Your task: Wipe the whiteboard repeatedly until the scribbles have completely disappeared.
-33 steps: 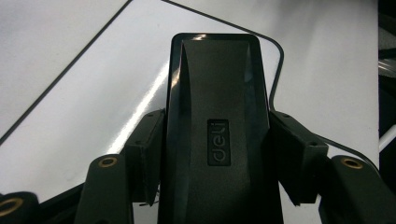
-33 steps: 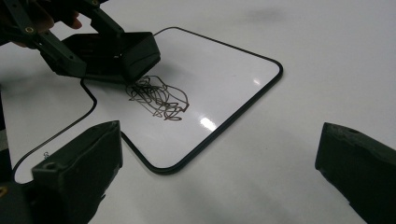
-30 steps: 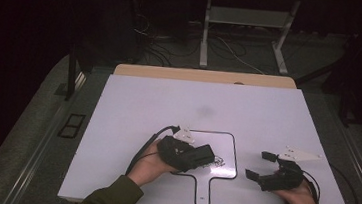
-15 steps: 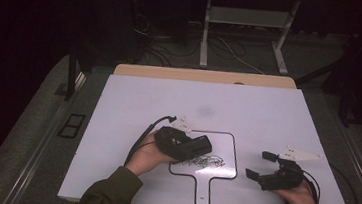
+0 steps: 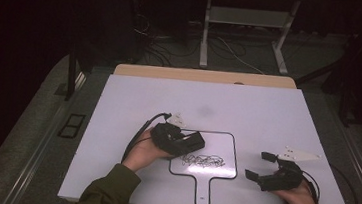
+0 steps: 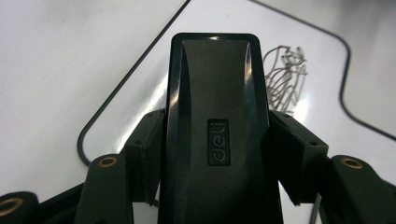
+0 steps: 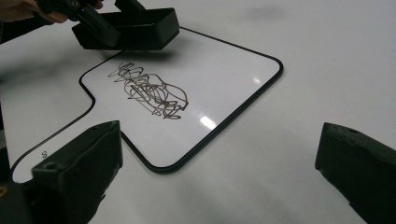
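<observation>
Black eraser (image 6: pixel 217 135) with the word "deli" on its top is sitting tight between the left gripper's (image 5: pixel 177 141) jaws.
The jaws are squeezing its two sides, holding it over the top left corner of the small whiteboard (image 5: pixel 225 146), right beside the dark scribble (image 5: pixel 202 160). The right gripper (image 5: pixel 268 169) is resting on the white table (image 5: pixel 248 108) nearby, its jaws spread wide with nothing in them.

White table (image 5: pixel 133 102), wooden strip along far edge (image 5: pixel 205 76). Paddle-shaped whiteboard (image 5: pixel 224 151) lies flat near front, black rim, handle toward person. Black scribble (image 5: pixel 203 160) on board face.
</observation>
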The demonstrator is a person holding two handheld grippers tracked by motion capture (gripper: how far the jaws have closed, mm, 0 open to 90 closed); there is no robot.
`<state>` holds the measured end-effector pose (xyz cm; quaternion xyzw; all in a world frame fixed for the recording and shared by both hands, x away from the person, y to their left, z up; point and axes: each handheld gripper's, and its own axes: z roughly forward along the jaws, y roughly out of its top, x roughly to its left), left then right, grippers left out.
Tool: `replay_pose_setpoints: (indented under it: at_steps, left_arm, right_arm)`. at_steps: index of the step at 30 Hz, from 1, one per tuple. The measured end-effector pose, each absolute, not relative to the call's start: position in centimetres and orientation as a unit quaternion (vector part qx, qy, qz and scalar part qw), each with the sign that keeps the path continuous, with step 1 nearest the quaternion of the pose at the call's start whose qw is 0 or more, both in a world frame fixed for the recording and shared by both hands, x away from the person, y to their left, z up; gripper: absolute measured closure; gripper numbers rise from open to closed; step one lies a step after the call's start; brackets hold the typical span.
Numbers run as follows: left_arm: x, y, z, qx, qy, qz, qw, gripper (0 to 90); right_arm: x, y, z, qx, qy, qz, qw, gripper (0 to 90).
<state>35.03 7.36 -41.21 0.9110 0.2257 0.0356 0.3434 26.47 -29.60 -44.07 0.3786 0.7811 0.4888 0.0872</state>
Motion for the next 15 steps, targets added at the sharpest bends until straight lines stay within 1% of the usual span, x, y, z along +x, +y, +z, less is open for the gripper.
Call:
replay_pose_setpoints:
  at_steps: [15]
  left_arm:
    - [34.7, 7.1, -42.5, 0.919, 0.225, 0.041, 0.321, 39.6]
  right_arm:
    - [26.5, -29.6, -44.1, 0.379, 0.782, 0.487, 0.089, 0.0]
